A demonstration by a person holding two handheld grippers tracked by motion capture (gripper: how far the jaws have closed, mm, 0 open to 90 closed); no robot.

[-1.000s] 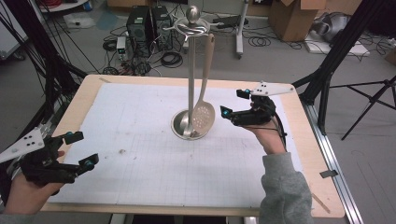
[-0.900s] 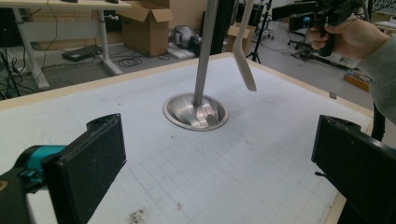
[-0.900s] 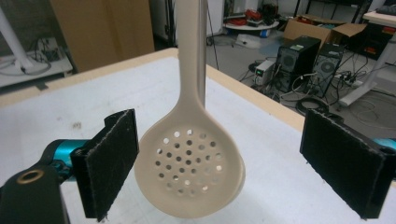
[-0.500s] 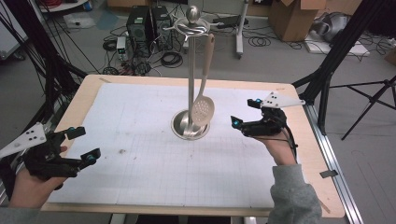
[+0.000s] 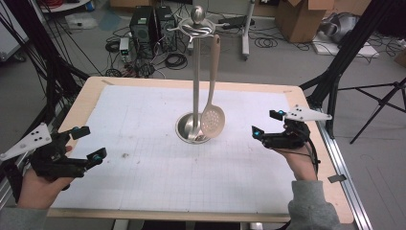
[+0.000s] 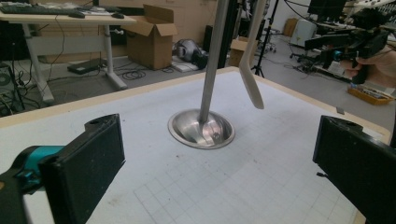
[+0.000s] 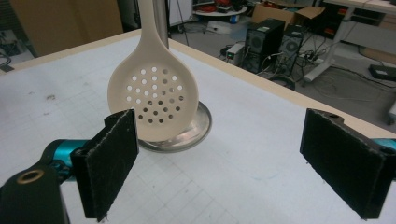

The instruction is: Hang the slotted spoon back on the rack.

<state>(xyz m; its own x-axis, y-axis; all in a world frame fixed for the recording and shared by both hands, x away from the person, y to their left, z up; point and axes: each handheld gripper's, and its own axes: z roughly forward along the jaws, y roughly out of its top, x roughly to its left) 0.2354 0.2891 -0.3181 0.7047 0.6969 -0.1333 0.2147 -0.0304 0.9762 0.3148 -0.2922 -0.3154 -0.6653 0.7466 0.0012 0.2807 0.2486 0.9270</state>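
The perforated cream skimmer spoon (image 5: 212, 120) hangs from the top ring of the steel utensil stand (image 5: 195, 86) at the middle of the table (image 5: 143, 191), its bowl over the stand's round base. The right tool (image 5: 266, 123), jaws spread and empty, sits just right of the spoon, apart from it. The left tool (image 5: 88, 143), also released, is well apart at the table's left edge.

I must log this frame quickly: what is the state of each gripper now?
Left gripper: open, holding nothing, above the table's near-left corner.
Right gripper: open, holding nothing, beside the slotted spoon hanging on the stand.
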